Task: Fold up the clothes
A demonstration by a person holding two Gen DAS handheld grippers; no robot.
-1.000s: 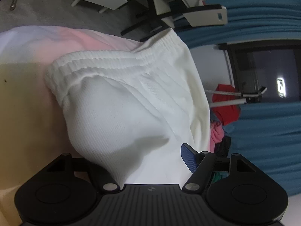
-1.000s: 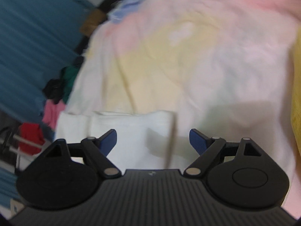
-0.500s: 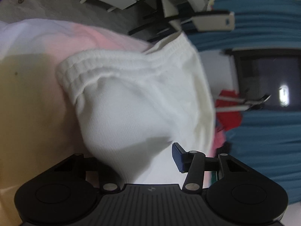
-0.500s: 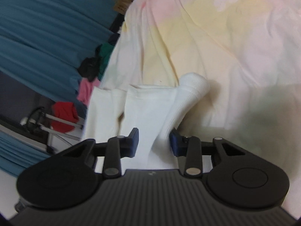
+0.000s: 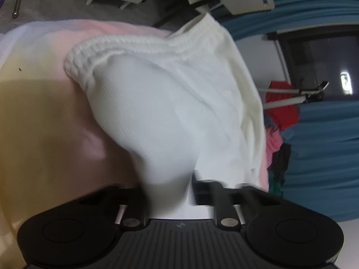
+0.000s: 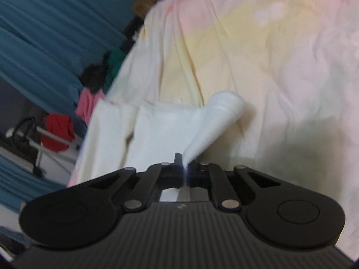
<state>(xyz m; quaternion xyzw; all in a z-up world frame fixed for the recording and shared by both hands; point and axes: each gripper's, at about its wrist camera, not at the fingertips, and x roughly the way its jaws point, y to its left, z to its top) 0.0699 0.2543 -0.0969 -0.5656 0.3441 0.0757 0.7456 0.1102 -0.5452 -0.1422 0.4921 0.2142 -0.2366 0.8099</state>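
Here white shorts (image 5: pixel 170 103) lengthwise, waistband (image 5: pixel 143 47) far, tools clamping.

Matte black left gripper (image 5: pixel 170 192) and right gripper (image 6: pixel 185 174): ribbed housing, round side discs, silver pivot pins.

White shorts (image 5: pixel 170 103) on pastel bedsheet (image 6: pixel 280 51)
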